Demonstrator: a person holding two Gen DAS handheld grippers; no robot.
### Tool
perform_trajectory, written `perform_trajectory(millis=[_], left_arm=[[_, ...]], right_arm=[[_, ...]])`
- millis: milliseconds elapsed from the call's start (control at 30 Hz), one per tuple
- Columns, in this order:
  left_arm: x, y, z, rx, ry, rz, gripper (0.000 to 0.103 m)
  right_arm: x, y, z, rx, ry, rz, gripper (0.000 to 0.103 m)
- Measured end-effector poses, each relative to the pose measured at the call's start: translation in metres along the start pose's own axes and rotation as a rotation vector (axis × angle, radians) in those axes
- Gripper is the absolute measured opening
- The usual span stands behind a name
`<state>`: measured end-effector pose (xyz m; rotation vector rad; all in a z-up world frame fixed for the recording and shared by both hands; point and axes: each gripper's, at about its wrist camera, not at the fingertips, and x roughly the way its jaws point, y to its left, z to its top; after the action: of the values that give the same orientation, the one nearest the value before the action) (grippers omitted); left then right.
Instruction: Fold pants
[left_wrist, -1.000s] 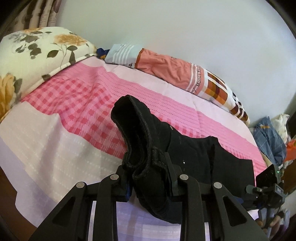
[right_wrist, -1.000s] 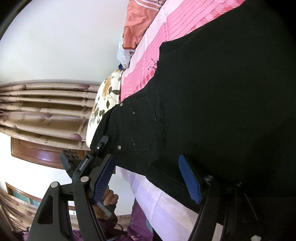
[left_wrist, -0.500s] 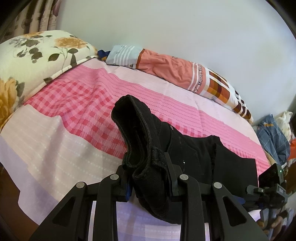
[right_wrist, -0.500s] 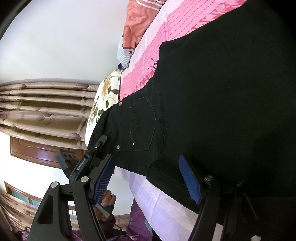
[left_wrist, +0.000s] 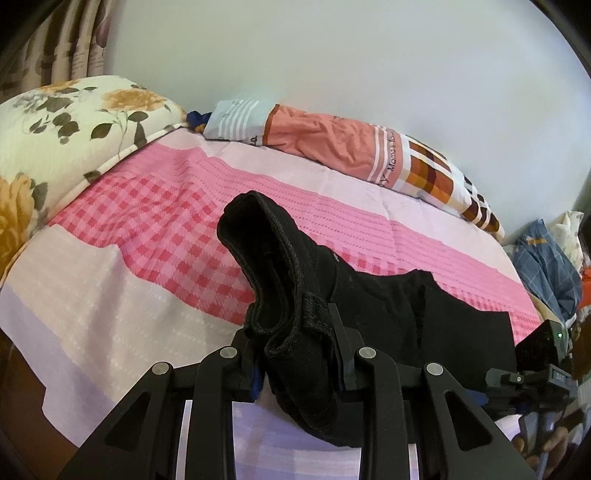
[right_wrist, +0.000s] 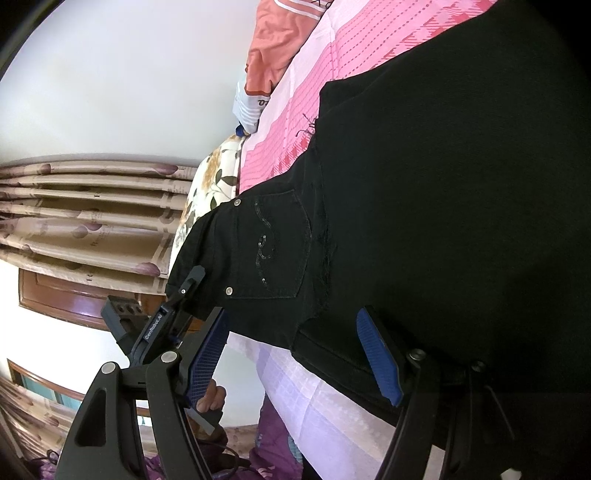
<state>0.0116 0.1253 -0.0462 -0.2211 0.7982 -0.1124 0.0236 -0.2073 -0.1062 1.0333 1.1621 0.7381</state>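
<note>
while the left hand-held gripper (left_wrist: 295, 354) pinches the black pants (left_wrist: 388, 306) waistband, the right hand-held gripper (right_wrist: 295, 354) stands spread; cloth toward three o'clock could drag and bunch on the bed (left_wrist: 110, 280).

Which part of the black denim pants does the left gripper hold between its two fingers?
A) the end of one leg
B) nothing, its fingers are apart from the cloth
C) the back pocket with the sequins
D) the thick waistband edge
D: in the left wrist view the left gripper is shut on the ribbed waistband of the black denim pants, which stands up in a loop above it.
</note>
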Motion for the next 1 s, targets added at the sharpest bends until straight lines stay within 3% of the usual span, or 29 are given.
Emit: perform_trajectory(millis=[400,567,700,800,1000], left_arm=[[-0.009,-0.014,0.007,0.001,-0.034,-0.082,0.029],[-0.013,-0.027,0.009,0.006,-0.048,-0.104,0.029],[-0.017,-0.044,0.011,0.023,-0.061,-0.136,0.029],[-0.020,-0.060,0.013,0.039,-0.069,-0.169,0.029],[-0.025,-0.105,0.015,0.104,-0.071,-0.258,0.029]], right_arm=[[0.003,-0.001,-0.001,0.016,-0.006,0.016,0.068],[0.001,-0.007,0.000,0.066,-0.018,0.065,0.068],[-0.006,-0.007,0.003,0.082,-0.029,0.069,0.074],[-0.020,-0.001,0.005,0.071,-0.060,0.029,0.082],[-0.077,-0.003,0.007,0.107,-0.178,0.063,0.087]])
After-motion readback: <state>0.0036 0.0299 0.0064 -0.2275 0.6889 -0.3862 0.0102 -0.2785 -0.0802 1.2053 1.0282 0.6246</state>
